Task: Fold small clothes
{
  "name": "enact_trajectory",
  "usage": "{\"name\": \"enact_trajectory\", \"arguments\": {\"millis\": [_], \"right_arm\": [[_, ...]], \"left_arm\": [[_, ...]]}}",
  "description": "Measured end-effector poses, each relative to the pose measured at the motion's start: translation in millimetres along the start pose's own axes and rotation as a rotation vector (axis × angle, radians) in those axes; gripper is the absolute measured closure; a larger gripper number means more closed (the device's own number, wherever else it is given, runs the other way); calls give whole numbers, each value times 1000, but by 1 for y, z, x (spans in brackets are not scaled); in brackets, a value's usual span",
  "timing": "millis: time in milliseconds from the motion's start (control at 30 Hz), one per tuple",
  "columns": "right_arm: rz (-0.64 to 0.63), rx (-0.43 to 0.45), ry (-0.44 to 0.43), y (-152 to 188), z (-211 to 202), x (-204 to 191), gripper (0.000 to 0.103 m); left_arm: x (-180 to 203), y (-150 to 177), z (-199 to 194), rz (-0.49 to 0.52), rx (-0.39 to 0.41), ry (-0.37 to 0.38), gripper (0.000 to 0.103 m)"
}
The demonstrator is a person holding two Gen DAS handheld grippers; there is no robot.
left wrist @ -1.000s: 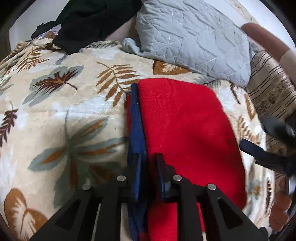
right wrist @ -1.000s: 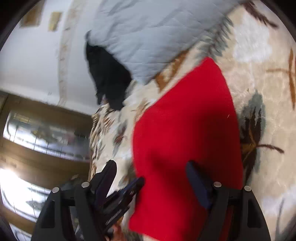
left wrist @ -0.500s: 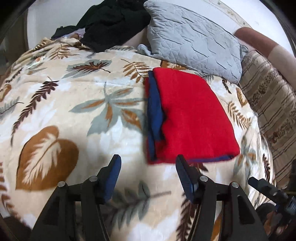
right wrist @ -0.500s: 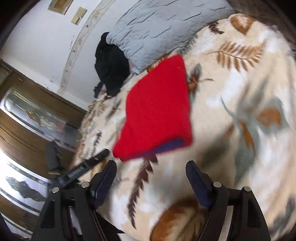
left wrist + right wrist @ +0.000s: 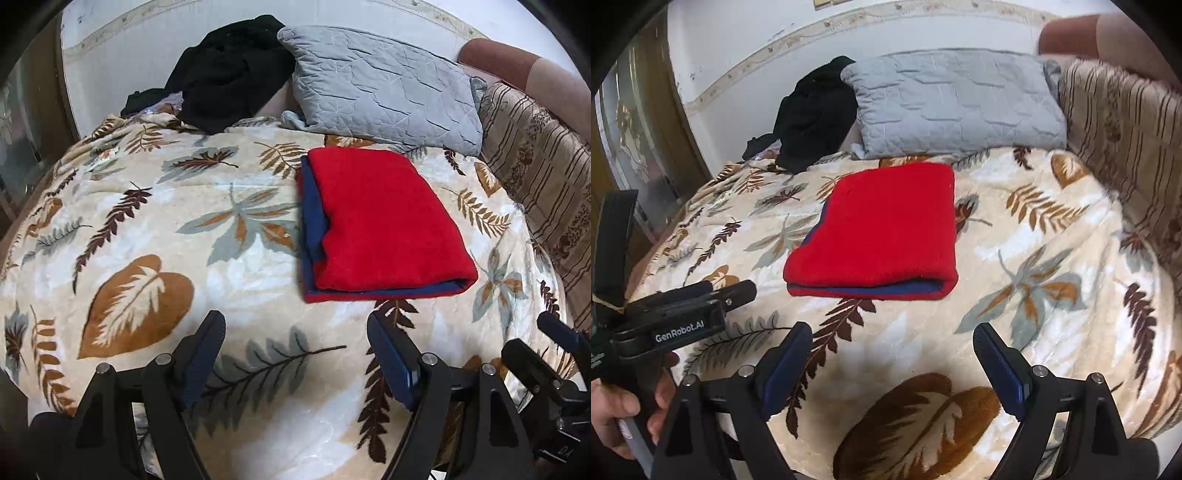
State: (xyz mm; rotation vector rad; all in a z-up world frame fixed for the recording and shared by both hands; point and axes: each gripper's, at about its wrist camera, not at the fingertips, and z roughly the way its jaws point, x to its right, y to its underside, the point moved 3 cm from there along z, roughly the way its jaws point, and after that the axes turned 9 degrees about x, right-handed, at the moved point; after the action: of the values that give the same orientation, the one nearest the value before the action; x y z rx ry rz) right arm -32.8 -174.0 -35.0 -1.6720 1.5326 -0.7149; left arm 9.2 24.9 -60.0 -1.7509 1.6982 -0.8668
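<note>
Right now we see the red garment [image 5: 384, 221] lying folded flat on the bed's leaf-patterned blanket [image 5: 122, 229], a blue layer showing along its left edge and along the near fold; it sits toward the far right of the bed, just in front of the grey quilted pillow [image 5: 384, 85] and apart from both grippers; our left gripper [image 5: 295, 354] hangs above the blanket on the near side of the garment, its jaws spread wide with nothing between them but the leaf print; our right gripper [image 5: 892, 365] stands the same way in its own view, jaws wide apart and holding nothing, with the garment [image 5: 882, 225] lying ahead of it and a little to the left; from the right wrist view the left gripper [image 5: 701, 302] shows at the left edge, gripped by the person's hand [image 5: 624, 410]; a heap of black clothing [image 5: 229, 70] lies at the head of the bed, to the left of the pillow and partly tucked behind it; a brown striped cover [image 5: 535, 173] runs along the right side.
</note>
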Motion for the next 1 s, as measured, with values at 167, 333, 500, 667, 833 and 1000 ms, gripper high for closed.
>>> {"name": "enact_trajectory", "arguments": {"millis": [167,333,500,667,833,1000], "right_arm": [[-10,23,17,-9,-5,-6,12],[-26,30,26,-15,-4,-10,12],[-50,31,45,-17,-1,-13,12],[-81,37,59,-21,1,-14,12],[-80,38,58,-26,6,-15,12],[-82,39,51,-29,10,-15,12]], "left_arm": [[-2,-2,-6,2,17,-24,24],[2,-3,-5,27,4,-39,24],[5,-10,-9,27,23,-31,24],[7,-17,-11,28,37,-27,24],[12,-20,-9,46,38,-25,24],[14,-24,-5,43,35,-17,24]]}}
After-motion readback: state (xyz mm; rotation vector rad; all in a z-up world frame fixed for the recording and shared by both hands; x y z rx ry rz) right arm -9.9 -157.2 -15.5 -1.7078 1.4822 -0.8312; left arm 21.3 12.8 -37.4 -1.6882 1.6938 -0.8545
